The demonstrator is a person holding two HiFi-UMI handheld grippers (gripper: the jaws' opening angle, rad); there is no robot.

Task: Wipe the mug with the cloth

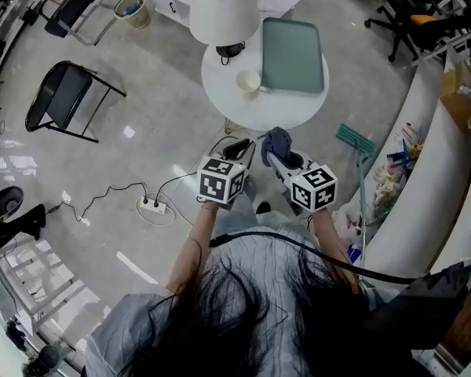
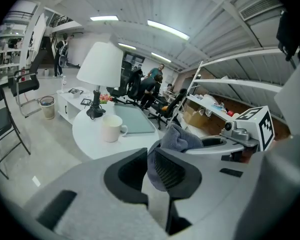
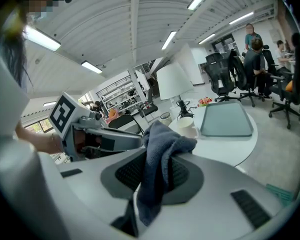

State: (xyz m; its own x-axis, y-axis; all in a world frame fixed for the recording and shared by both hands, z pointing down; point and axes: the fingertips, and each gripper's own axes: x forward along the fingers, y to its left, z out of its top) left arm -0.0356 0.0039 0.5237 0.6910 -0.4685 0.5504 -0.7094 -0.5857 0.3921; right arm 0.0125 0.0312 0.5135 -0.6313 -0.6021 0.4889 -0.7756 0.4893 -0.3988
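A white mug stands on the round white table, shown also in the left gripper view and the right gripper view. My right gripper is shut on a blue-grey cloth, which drapes over its jaws. My left gripper has its jaws drawn together with nothing between them; the cloth shows just beyond them. Both grippers hover side by side short of the table's near edge, well apart from the mug.
On the table stand a white-shaded lamp and a green tray right of the mug. A black folding chair is at the left, a power strip with cables lies on the floor, and a curved white counter runs along the right.
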